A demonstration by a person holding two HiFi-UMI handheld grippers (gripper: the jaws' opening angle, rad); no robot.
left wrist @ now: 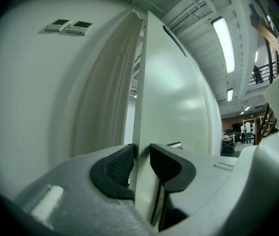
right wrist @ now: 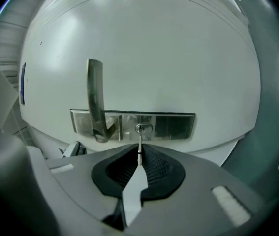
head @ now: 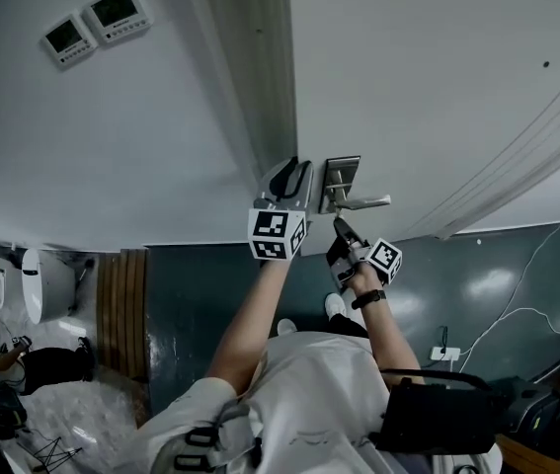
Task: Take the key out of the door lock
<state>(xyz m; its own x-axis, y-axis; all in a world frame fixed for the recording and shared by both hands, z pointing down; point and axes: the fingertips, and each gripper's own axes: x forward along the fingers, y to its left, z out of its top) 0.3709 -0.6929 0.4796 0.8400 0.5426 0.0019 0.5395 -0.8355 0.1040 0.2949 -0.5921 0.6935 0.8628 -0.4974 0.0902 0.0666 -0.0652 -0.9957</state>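
The black ribbed pads of the right gripper (right wrist: 139,163) fill the foreground of the right gripper view, pressed together on the thin metal key (right wrist: 139,145), with a pale flat strip (right wrist: 133,195) showing in the slit behind them. The key runs straight from the pads to the lock (right wrist: 143,129), its far end at the keyhole. The lock sits in a brushed steel plate (right wrist: 173,125) fixed to the white door (right wrist: 144,48), and the lever handle (right wrist: 95,97) stands at the plate's other end, pointing away from the key.

From the head view, the right gripper (head: 344,235) points level at the plate (head: 340,178), just beside the left gripper (head: 289,181), both at the end of the person's outstretched arms. The left gripper (left wrist: 141,161) is clamped on the door (left wrist: 173,92), one pad on each face of its edge. Two small wall control panels (head: 97,23) hang on the white wall well apart from the door, above a dark green floor (head: 477,275).
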